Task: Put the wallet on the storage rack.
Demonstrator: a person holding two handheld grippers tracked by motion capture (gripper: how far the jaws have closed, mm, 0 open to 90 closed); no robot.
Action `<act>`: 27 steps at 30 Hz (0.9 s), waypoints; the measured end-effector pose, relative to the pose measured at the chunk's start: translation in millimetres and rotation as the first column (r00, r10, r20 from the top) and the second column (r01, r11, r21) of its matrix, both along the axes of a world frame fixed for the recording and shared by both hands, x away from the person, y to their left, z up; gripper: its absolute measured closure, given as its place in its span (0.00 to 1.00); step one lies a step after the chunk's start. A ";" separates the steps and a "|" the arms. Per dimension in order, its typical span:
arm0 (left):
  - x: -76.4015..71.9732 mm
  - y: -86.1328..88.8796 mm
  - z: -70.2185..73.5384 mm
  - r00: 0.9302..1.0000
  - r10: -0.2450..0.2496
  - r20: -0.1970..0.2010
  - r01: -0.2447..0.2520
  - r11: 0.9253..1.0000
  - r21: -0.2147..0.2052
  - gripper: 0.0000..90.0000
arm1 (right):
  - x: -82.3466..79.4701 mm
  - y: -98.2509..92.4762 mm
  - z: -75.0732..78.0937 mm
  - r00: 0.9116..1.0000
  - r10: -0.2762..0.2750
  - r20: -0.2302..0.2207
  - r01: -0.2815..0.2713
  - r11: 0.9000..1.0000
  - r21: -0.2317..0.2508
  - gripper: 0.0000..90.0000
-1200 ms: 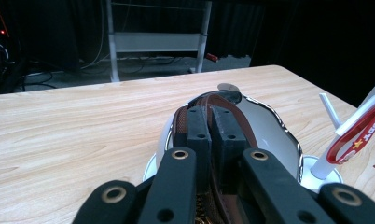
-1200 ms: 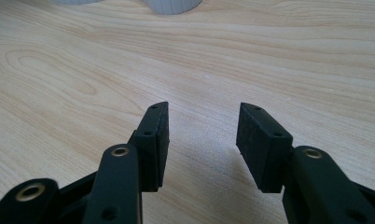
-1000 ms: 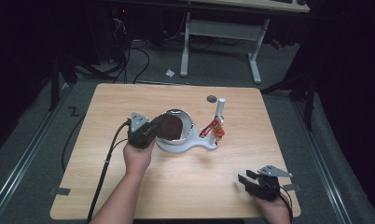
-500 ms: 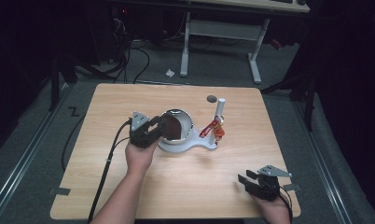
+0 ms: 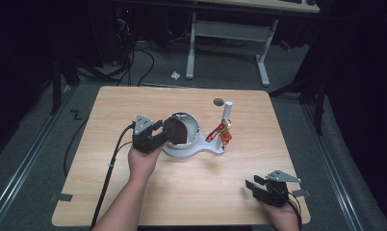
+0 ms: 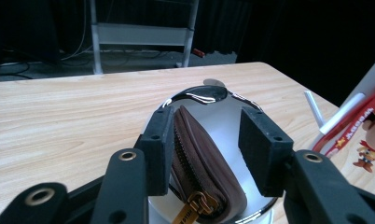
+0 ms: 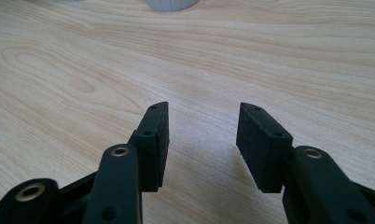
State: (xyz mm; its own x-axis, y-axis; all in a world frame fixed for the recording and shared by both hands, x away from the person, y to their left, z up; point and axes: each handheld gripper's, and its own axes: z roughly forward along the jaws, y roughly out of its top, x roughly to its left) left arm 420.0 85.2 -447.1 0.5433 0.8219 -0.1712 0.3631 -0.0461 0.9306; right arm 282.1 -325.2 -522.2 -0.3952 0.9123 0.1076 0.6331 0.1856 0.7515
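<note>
The left claw point(image 6: 205, 147) has just spread its jaws off the brown zip pouch point(image 6: 202, 163), which now leans against the left pad inside the shiny metal bowl point(image 5: 194, 126), untouched by the right pad. The bowl sits mid-tabletop point(image 5: 134, 103), beside a red-tagged stand point(image 5: 220, 134). Down at the near right corner, the right claw point(image 7: 202, 142) hovers low, open and empty, over bare wood.
</note>
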 end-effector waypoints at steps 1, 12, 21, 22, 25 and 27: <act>-0.8 0.1 0.4 1.000 -0.001 0.001 0.001 1.000 0.004 0.60 | 0.3 -0.2 -0.2 1.000 0.003 0.003 -0.003 1.000 -0.003 0.60; -8.6 7.6 6.8 1.000 -0.021 0.005 0.021 0.999 0.038 0.51 | -0.5 0.8 0.4 1.000 0.000 -0.001 0.000 1.000 -0.002 0.60; -18.5 17.4 10.6 0.998 -0.053 -0.013 0.054 0.994 0.092 0.45 | -0.3 1.3 0.2 1.000 0.005 0.001 -0.005 1.000 -0.007 0.60; -19.9 18.5 10.9 0.998 -0.056 -0.013 0.057 0.994 0.097 0.45 | -0.5 1.6 0.3 1.000 0.004 0.000 -0.004 1.000 -0.005 0.60; -24.5 22.1 11.1 0.998 -0.068 -0.012 0.069 0.993 0.097 0.42 | -0.5 2.2 0.3 1.000 0.006 0.001 -0.006 1.000 -0.007 0.60; -27.0 25.8 9.2 0.997 -0.073 -0.020 0.075 0.993 0.087 0.41 | -0.6 2.4 0.3 1.000 0.006 0.000 -0.006 1.000 -0.007 0.60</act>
State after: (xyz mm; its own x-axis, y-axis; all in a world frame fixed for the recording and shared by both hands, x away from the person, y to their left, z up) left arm 393.0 111.0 -437.9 0.6009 0.7917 -0.1101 0.3712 -0.1544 0.9156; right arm 281.5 -322.7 -521.9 -0.4009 0.9105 0.1012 0.6317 0.1947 0.7503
